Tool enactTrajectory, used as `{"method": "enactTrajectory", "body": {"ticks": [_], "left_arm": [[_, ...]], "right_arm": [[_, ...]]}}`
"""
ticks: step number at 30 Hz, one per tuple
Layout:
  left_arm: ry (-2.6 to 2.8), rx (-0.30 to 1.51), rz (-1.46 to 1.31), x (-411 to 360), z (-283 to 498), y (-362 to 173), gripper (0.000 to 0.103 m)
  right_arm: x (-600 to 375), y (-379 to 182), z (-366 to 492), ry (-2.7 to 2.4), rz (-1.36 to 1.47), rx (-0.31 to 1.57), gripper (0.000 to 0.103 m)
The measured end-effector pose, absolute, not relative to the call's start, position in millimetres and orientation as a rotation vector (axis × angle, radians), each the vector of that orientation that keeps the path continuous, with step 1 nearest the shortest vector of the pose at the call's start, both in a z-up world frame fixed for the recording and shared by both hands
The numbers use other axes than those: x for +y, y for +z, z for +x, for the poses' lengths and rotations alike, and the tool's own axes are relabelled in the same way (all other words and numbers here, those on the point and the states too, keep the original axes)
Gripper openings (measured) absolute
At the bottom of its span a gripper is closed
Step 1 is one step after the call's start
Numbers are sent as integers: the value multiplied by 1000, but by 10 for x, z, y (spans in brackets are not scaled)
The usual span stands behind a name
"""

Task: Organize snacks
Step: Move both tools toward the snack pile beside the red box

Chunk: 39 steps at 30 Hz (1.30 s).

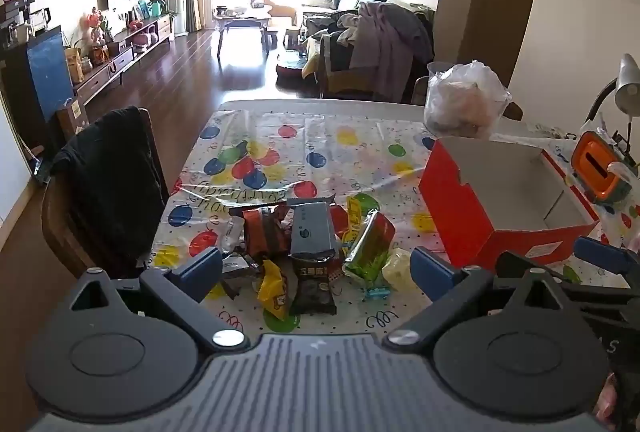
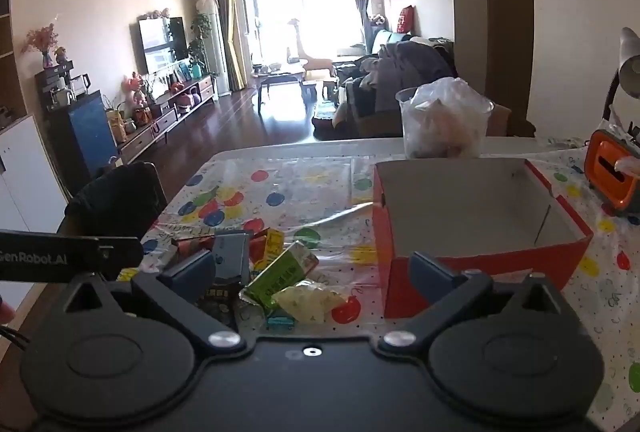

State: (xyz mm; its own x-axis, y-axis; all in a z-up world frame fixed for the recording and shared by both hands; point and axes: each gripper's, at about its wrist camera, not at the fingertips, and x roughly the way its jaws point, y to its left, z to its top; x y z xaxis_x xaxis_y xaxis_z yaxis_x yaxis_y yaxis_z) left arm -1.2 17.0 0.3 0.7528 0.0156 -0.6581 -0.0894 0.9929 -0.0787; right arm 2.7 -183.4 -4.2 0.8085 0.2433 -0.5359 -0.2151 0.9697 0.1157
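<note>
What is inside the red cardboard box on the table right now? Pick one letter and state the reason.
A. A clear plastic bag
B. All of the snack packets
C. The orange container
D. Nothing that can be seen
D: the red cardboard box shows only bare white inner walls in both views, while the colourful snack packets lie in a heap on the balloon-print tablecloth beside it.
</note>
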Motion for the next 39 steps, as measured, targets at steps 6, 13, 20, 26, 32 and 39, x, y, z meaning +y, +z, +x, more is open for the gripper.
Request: {"method": "enactTrajectory", "body": {"ticks": [6,13,20,26,32,39], "left_arm": [[49,727,-112,182,18,20,101],[29,715,-106,166,7,52,101],[29,698,-103,152,-17,69,101],[25,705,-110,155,-32,64,101],[24,704,-109,157,-47,61,101],[16,712,-114,162,-109,49,101]], "right_arm": [[-1838,-46,55,234,54,598,103],[-1850,-48,48,204,47,611,103],[-1858,-18,4,207,49,599,103],[-1851,-3,-25,199,43,592,103],[-1844,15,-65,193,39,583,103],[-1848,20,-102,181,43,593,103]]}}
